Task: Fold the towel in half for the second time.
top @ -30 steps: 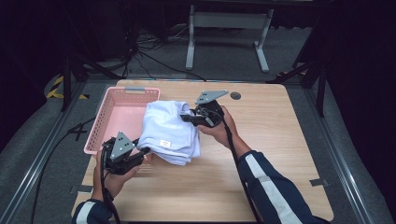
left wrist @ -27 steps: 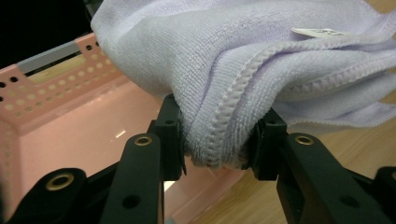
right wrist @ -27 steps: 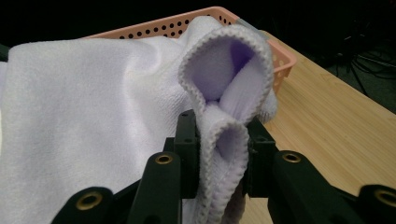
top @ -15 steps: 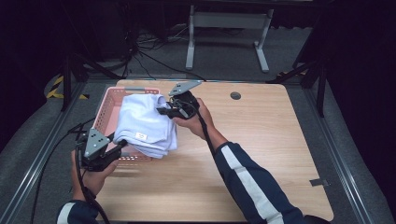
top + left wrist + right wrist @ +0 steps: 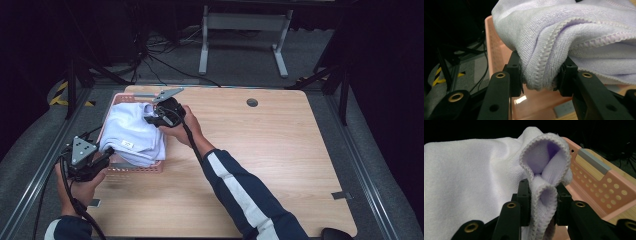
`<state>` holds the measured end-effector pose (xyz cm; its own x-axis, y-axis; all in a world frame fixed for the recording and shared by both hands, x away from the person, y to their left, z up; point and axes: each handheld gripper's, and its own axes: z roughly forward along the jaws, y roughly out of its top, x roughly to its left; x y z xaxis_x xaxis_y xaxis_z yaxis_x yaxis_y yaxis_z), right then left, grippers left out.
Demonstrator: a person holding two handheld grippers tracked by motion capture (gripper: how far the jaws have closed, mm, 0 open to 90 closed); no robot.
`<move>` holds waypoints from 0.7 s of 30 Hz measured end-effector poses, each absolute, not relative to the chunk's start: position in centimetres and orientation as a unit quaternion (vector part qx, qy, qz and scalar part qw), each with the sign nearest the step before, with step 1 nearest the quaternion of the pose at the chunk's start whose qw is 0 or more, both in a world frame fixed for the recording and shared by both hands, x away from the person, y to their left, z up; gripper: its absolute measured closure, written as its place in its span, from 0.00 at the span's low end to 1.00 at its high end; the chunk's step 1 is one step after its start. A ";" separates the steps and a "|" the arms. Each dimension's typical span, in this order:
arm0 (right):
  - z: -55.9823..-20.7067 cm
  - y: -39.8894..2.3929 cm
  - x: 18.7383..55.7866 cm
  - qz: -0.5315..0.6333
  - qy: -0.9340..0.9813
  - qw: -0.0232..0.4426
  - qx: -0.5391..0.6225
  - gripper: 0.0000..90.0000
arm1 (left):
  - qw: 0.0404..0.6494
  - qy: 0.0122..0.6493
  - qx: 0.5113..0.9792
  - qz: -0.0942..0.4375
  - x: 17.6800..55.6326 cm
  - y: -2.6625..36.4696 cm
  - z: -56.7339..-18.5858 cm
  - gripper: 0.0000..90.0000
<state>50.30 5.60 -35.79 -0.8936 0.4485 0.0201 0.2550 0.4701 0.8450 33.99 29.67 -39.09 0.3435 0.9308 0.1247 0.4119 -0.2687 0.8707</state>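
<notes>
A folded pale lilac towel [image 5: 131, 134] hangs over the pink perforated basket [image 5: 134, 168] at the table's left edge. My left gripper [image 5: 103, 156] is shut on the towel's near corner; in the left gripper view the thick folded hem [image 5: 541, 72] is pinched between both pads, with the basket wall [image 5: 499, 52] below. My right gripper [image 5: 151, 119] is shut on the far corner; the right gripper view shows the bunched hem [image 5: 543, 195] squeezed between its pads, the basket's rim [image 5: 599, 180] to the right.
The wooden table [image 5: 280, 150] stretches bare to the right of the basket, with a round cable hole [image 5: 252, 102] near its far edge. A metal stand [image 5: 240, 30] and cables lie on the floor beyond. A rail [image 5: 35, 175] runs along the table's left side.
Both grippers have carried the towel leftward from the middle of the table to above the pink basket. The grips have stayed the same.
</notes>
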 end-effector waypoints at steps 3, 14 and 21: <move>-36.5 6.4 51.0 0.464 0.853 0.104 0.214 0.79 | 0.374 0.474 0.727 0.327 34.7 30.1 -40.0 0.70; -39.7 6.9 52.0 0.425 0.868 0.106 0.235 0.65 | 0.378 0.486 0.726 0.305 35.3 30.5 -42.4 0.44; -39.1 5.4 51.5 0.422 0.867 0.119 0.236 0.44 | 0.421 0.457 0.712 0.326 33.9 29.4 -40.6 0.24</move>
